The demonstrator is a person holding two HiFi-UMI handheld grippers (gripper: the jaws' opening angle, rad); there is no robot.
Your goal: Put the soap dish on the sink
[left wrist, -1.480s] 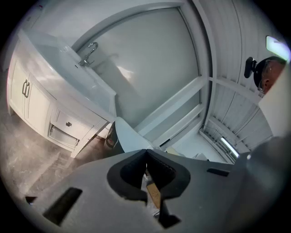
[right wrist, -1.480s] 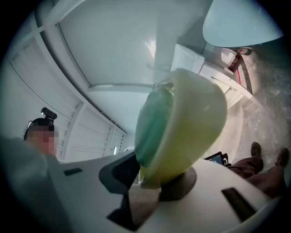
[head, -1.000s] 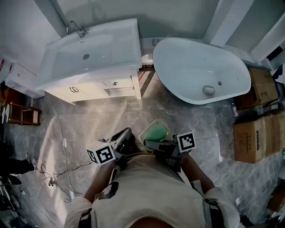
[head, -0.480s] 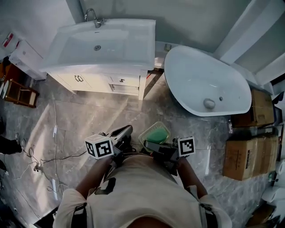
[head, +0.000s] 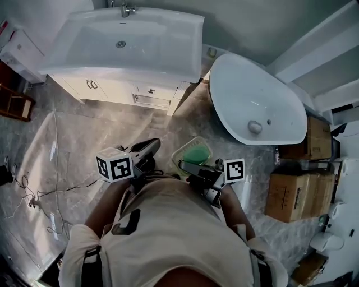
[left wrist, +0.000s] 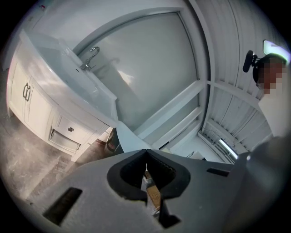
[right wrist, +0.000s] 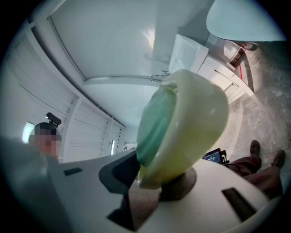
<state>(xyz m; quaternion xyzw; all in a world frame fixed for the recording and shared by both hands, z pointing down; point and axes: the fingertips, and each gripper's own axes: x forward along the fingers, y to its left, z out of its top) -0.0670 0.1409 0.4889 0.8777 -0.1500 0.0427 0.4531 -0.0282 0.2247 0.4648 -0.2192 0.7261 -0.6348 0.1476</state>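
The soap dish (head: 193, 153) is pale yellow-green and holds a green bar of soap (right wrist: 153, 119). My right gripper (head: 188, 166) is shut on the dish's near rim and holds it tilted over the floor, close to the person's body. In the right gripper view the dish (right wrist: 193, 120) fills the middle. The white sink (head: 120, 42) with its tap (head: 127, 9) sits on a cabinet at the top of the head view, well ahead of both grippers. My left gripper (head: 147, 149) is shut, with nothing between its pads (left wrist: 146, 157).
A white freestanding bathtub (head: 255, 101) stands right of the sink cabinet (head: 132, 92). Cardboard boxes (head: 294, 193) are stacked at the right. A cable (head: 47, 193) trails over the marble floor at the left, and a wooden rack (head: 14, 103) stands by the left edge.
The person and both grippers have moved across the floor towards the sink, which now reaches the head view's top edge. The dish stays in the right gripper.
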